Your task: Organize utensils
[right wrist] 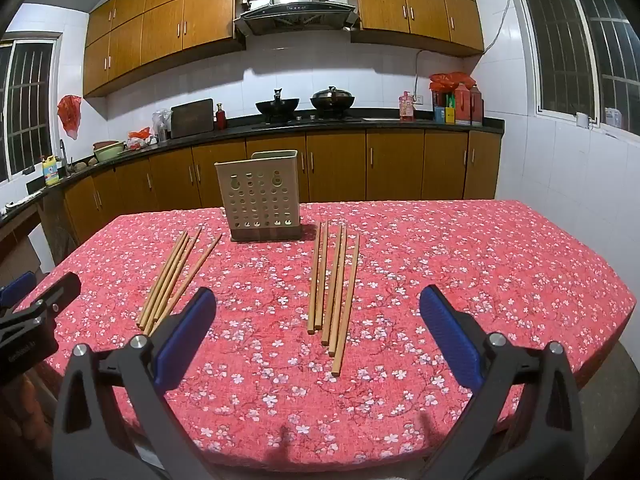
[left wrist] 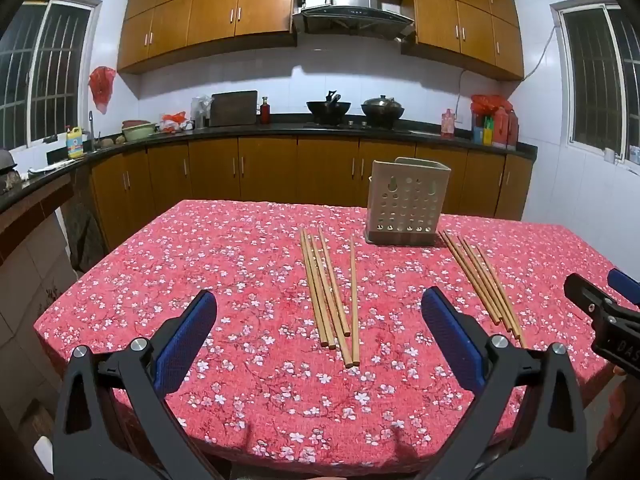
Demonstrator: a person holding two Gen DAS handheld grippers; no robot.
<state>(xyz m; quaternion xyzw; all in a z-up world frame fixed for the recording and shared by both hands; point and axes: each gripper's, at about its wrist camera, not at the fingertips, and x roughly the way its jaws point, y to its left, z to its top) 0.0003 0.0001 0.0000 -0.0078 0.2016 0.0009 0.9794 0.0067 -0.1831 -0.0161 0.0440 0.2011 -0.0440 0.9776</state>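
Two bunches of wooden chopsticks lie on the table. The left bunch (left wrist: 330,292) (right wrist: 176,276) lies ahead of my left gripper (left wrist: 320,336), which is open and empty above the near table edge. The right bunch (left wrist: 484,286) (right wrist: 334,284) lies ahead of my right gripper (right wrist: 318,336), also open and empty. A beige perforated utensil holder (left wrist: 406,202) (right wrist: 260,196) stands upright behind the bunches. The right gripper also shows at the right edge of the left wrist view (left wrist: 604,308), and the left gripper at the left edge of the right wrist view (right wrist: 36,308).
The table carries a red floral cloth (left wrist: 224,264) (right wrist: 480,272). Behind it runs a dark kitchen counter (left wrist: 280,130) with woks, bottles and a cutting board, over wooden cabinets. Windows flank the room.
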